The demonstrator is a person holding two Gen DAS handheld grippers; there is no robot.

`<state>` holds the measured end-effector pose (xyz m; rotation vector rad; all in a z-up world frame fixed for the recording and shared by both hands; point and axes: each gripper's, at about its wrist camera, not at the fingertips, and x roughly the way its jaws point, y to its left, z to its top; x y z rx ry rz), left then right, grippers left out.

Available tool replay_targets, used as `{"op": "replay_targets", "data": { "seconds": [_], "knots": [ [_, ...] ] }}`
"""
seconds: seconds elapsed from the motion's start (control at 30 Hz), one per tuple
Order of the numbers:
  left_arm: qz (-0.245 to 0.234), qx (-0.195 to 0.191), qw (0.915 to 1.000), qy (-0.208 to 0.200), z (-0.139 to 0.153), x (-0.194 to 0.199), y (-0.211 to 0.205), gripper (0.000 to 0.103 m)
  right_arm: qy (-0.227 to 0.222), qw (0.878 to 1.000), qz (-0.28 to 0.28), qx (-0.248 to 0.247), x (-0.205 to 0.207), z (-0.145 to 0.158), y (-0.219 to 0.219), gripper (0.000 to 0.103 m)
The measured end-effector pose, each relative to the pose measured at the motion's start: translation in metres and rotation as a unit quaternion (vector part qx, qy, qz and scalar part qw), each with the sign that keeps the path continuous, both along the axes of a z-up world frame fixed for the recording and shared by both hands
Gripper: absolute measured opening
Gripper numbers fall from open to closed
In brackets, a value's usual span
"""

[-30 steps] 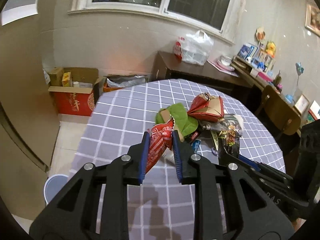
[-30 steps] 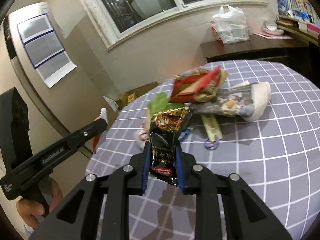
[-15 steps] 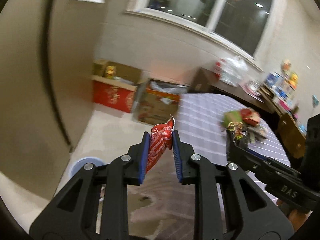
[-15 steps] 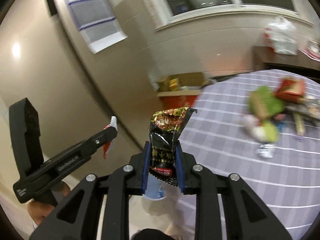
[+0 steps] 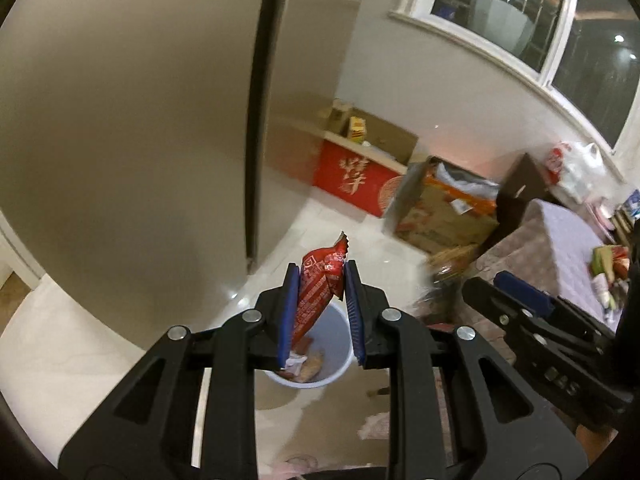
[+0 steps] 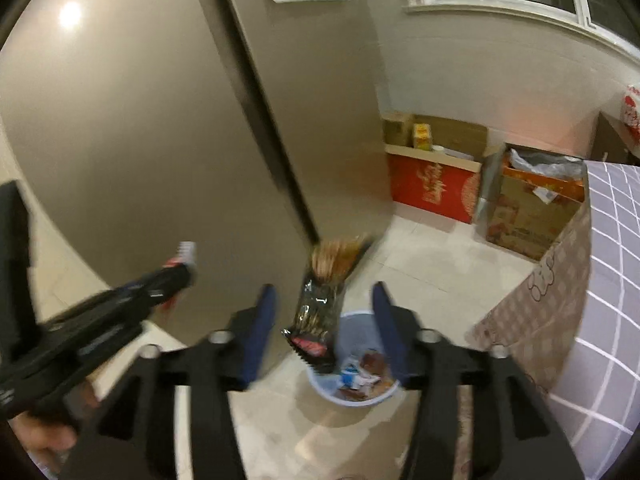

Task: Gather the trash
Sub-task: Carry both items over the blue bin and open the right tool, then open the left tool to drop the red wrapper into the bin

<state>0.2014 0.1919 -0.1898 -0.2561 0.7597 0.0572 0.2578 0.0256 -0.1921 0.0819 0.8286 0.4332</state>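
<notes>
My left gripper (image 5: pixel 320 284) is shut on a red snack wrapper (image 5: pixel 316 292) and holds it above a pale blue trash bin (image 5: pixel 340 364) on the floor. My right gripper (image 6: pixel 326 306) is open; a black and gold snack wrapper (image 6: pixel 320 316) hangs loose between its spread fingers (image 6: pixel 262 320), falling over the same bin (image 6: pixel 352 396), which holds several scraps. The left gripper with the red wrapper also shows at the left of the right wrist view (image 6: pixel 176 272). The right gripper shows at the right of the left wrist view (image 5: pixel 520 292).
A beige fridge door (image 6: pixel 160 140) stands close on the left. A red carton (image 6: pixel 432 188) and an orange cardboard box (image 6: pixel 532 208) sit against the far wall. The table with its grey checked cloth (image 6: pixel 616 240) is on the right, with more trash on it (image 5: pixel 608 268).
Both grippers swung left from the table to above the floor bin. The right gripper opened and let go of the black wrapper. The left still grips the red one.
</notes>
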Motion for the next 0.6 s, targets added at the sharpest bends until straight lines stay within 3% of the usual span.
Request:
{"op": "replay_targets", "data": {
  "seconds": [0.23,0.6],
  "knots": [
    [-0.008,-0.019,0.9995,0.025,-0.025,0.015,0.011,0.023,0.016,1.000,-0.007,-0.005,-0.004,-0.018,0.000,0.060],
    [-0.036,-0.022,0.9984,0.037,-0.036,0.035,-0.008,0.023,-0.012,0.999,-0.030,-0.003,-0.012,-0.007,-0.018,0.067]
  ]
}}
